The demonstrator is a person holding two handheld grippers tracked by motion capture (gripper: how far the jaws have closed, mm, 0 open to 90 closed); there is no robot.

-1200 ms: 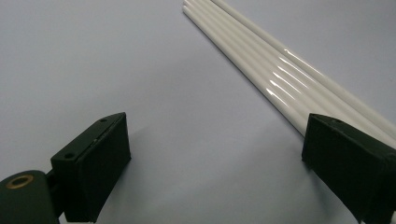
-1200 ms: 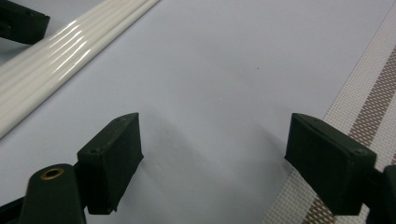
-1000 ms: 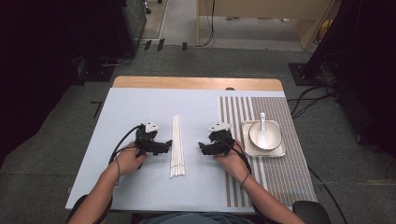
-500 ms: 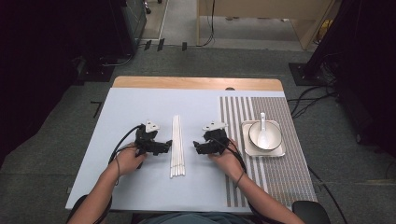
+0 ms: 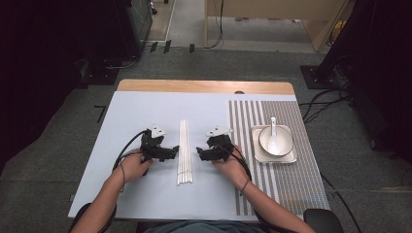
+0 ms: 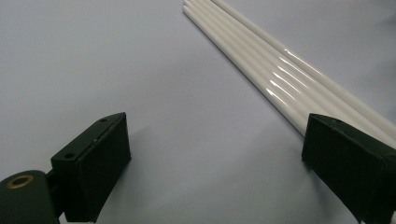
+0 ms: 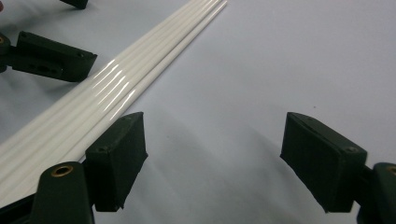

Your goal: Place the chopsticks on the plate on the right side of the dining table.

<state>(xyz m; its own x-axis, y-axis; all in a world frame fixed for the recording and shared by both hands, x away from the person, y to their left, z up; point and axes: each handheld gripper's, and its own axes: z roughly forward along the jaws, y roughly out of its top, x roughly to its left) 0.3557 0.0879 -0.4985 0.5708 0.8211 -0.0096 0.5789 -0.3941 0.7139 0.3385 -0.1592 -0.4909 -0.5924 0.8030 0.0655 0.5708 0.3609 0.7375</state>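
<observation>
Several white chopsticks (image 5: pixel 184 151) lie side by side along the middle of the pale blue mat, running away from the person. My left gripper (image 5: pixel 174 150) rests just left of them, open, jaws wide with bare mat between; the chopsticks (image 6: pixel 275 70) pass by its right jaw. My right gripper (image 5: pixel 199 152) sits just right of the bundle, open as well, and the chopsticks (image 7: pixel 112 93) run past its left jaw. Beyond them in the right gripper view I see the left gripper's jaw (image 7: pixel 51 58). Neither gripper holds anything.
A white bowl (image 5: pixel 276 141) with a white spoon (image 5: pixel 273 132) in it stands on a square plate (image 5: pixel 290 158) on the striped placemat (image 5: pixel 243 126) at the right. The table's wooden far edge (image 5: pixel 204 86) lies beyond the mat.
My right gripper has slid left, from near the placemat to close beside the chopsticks. The left gripper has stayed where it was.
</observation>
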